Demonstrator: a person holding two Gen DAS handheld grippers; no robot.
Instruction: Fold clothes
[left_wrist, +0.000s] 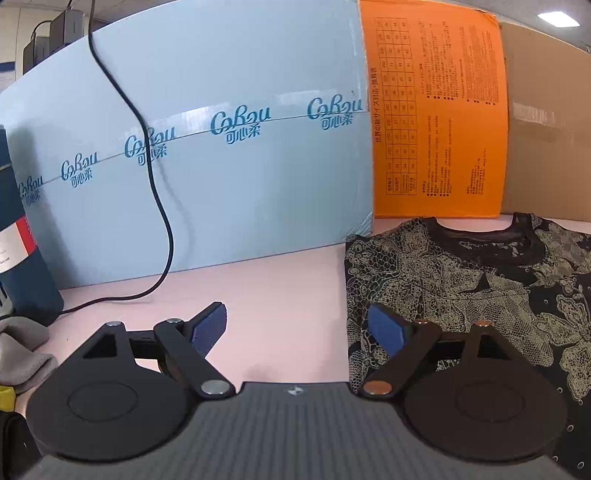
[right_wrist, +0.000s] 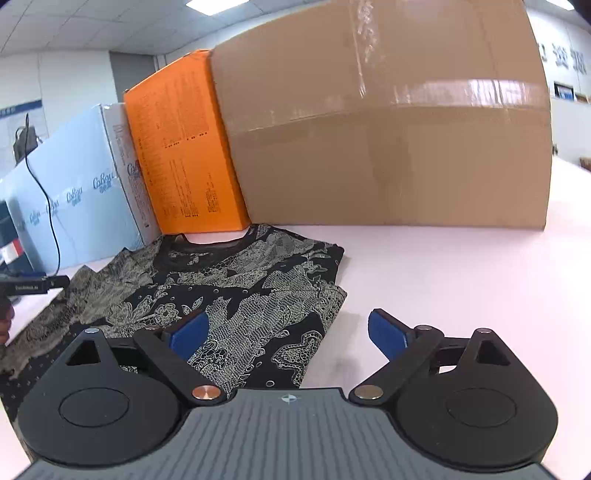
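A black top with a cream lace-flower print (left_wrist: 480, 291) lies flat on the pink table, its neckline toward the boxes. In the right wrist view the top (right_wrist: 236, 295) has its sides folded inward. My left gripper (left_wrist: 297, 328) is open and empty; it straddles the top's left edge, right pad over the cloth. My right gripper (right_wrist: 286, 334) is open and empty; it straddles the top's right edge, left pad over the cloth. The left gripper's tip (right_wrist: 35, 286) shows at the far left of the right wrist view.
A pale blue box (left_wrist: 221, 155), an orange box (left_wrist: 439, 122) and a brown carton (right_wrist: 388, 129) stand along the back. A black cable (left_wrist: 162, 229) hangs over the blue box. A dark blue box (left_wrist: 22, 258) and grey cloth (left_wrist: 22, 350) sit left.
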